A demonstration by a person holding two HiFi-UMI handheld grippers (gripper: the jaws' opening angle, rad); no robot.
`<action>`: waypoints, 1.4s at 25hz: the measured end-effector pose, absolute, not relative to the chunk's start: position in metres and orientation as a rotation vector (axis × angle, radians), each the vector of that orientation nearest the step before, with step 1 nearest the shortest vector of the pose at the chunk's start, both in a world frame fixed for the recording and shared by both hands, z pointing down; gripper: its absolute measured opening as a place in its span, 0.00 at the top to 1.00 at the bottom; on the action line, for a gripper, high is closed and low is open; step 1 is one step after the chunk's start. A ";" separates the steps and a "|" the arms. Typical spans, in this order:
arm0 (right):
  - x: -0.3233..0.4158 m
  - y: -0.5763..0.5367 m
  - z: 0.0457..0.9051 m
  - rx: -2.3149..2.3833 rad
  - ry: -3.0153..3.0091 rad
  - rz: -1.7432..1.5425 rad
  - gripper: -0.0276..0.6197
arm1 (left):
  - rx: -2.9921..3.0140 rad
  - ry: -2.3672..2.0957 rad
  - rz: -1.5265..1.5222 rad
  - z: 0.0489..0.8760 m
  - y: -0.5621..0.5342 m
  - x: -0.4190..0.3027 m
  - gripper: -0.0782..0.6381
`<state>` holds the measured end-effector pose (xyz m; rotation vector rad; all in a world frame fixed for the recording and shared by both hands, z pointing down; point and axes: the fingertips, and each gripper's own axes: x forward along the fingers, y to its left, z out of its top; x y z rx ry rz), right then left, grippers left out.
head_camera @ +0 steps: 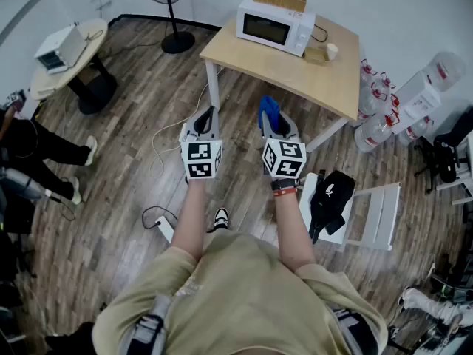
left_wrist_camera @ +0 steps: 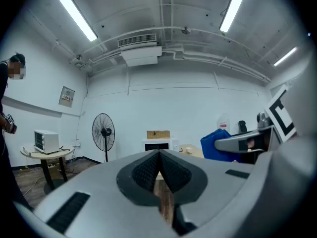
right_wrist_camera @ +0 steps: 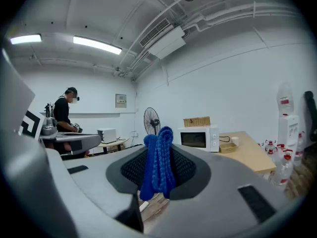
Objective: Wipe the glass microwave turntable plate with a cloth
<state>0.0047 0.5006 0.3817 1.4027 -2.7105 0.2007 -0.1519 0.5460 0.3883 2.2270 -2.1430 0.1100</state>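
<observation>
At centre-left of the head view I have the left gripper [head_camera: 210, 115] raised over the wooden floor [head_camera: 133, 161]. Its fingers [left_wrist_camera: 143, 171] are pressed together with nothing between them. Just right of it, the right gripper [head_camera: 270, 118] has its fingers [right_wrist_camera: 187, 168] clamped on a bunched blue knitted cloth [right_wrist_camera: 158, 160], which pokes up above them.

At upper right stands the white microwave [head_camera: 275, 26], door closed, on a light wooden table [head_camera: 325, 80], well apart from both grippers. I can't see the glass turntable plate in any view; I judge it's inside the microwave.

What worries me:
- **The cloth:** it's pinched as a narrow fold, so it may slip free or wipe with too little surface.
- **The plate:** hard fingers on smooth glass could let it slide and chip against the table.
- **The cable:** a white cable [head_camera: 171, 135] trails across the floor at centre-left, and could snag a foot on the way over.
</observation>
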 end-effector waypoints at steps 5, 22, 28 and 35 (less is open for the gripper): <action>-0.023 0.476 0.390 1.420 -2.702 0.217 0.78 | 2.245 -2.141 0.114 0.392 0.518 -0.178 0.87; -0.033 0.357 0.443 1.454 -2.675 0.436 0.77 | 2.372 -1.948 0.117 0.424 0.381 -0.166 0.87; -0.019 0.255 0.445 1.474 -2.666 0.472 0.77 | 2.380 -1.869 0.117 0.430 0.273 -0.140 0.87; 0.008 0.148 0.452 1.499 -2.625 0.546 0.77 | 2.401 -1.803 0.158 0.436 0.164 -0.113 0.87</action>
